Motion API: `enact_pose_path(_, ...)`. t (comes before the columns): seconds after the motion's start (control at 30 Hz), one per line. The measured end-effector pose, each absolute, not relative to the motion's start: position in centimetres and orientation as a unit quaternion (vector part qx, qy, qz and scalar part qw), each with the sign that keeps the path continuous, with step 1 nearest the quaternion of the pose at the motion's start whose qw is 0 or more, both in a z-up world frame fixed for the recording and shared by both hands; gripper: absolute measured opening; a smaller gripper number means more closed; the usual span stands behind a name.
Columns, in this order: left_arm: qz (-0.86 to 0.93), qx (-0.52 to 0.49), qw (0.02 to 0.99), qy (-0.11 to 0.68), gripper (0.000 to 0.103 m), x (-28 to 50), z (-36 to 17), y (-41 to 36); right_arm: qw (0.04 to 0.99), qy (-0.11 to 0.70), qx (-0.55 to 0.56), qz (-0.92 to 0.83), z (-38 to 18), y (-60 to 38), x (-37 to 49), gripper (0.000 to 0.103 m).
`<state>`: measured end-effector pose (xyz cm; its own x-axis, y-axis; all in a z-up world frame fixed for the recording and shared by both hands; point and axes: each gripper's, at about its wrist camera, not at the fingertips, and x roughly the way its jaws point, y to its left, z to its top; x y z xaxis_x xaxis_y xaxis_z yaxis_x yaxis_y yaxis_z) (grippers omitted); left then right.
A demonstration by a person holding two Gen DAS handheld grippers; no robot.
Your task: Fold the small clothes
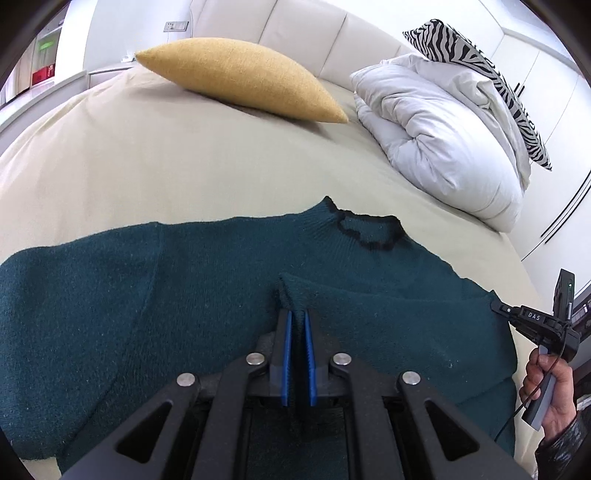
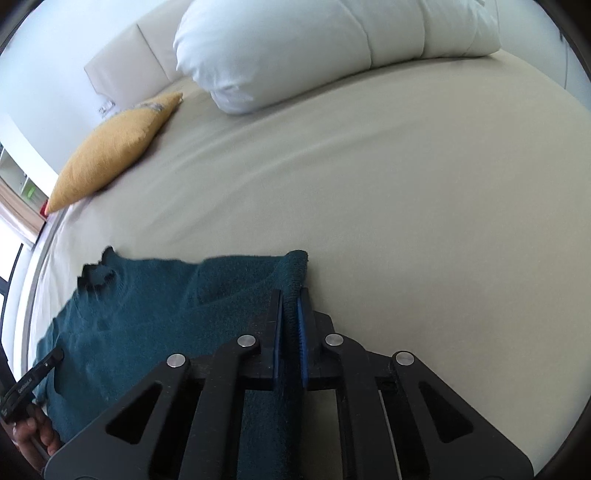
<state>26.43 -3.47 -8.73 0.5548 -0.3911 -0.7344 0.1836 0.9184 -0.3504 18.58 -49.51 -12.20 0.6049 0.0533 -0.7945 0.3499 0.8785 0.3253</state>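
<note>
A dark teal knitted sweater (image 1: 110, 302) with a black-trimmed collar (image 1: 369, 232) lies flat on a beige bed (image 1: 147, 158). One sleeve is folded across its front. My left gripper (image 1: 297, 317) is shut on the cuff of that folded sleeve (image 1: 291, 291), over the middle of the sweater. My right gripper (image 2: 291, 295) is shut on a ribbed edge of the sweater (image 2: 295, 266) at the garment's right side. The right gripper also shows at the right edge of the left wrist view (image 1: 498, 306), touching the sweater's side.
A mustard cushion (image 1: 240, 81) lies at the head of the bed. A bundled white duvet (image 1: 443, 140) with a zebra-print cushion (image 1: 480, 74) sits at the back right. A padded headboard (image 1: 306, 33) runs behind. Bare sheet lies beyond the sweater (image 2: 406, 184).
</note>
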Motion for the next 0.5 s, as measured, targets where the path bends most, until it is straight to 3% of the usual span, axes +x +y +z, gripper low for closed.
enact_pose_path(0.13, -0.164, -0.112, 0.869, 0.453, 0.011, 26.7, -10.9, -3.5, 0.864, 0.431, 0.250, -0.077, -14.8, -50.2, 18.0, 0.006)
enact_pose_path(0.3, -0.168, -0.121, 0.867, 0.454, 0.011, 26.3, -10.7, -3.0, 0.859, 0.433, 0.248, -0.111, -11.6, -50.0, 16.5, 0.014)
enact_pose_path(0.43, -0.165, -0.124, 0.869, 0.450, 0.011, 25.8, -11.0, -2.9, 0.890, 0.408, 0.196, -0.061, -9.5, -45.0, 14.3, 0.014)
enact_pose_path(0.47, -0.164, -0.123, 0.869, 0.451, 0.011, 25.7, -11.0, -3.0, 0.883, 0.427, 0.189, -0.051, -10.5, -44.2, 14.5, 0.016)
enact_pose_path(0.5, -0.162, -0.122, 0.869, 0.452, 0.011, 25.7, -11.0, -3.1, 0.868, 0.460, 0.186, -0.042, -12.3, -43.7, 15.1, 0.028)
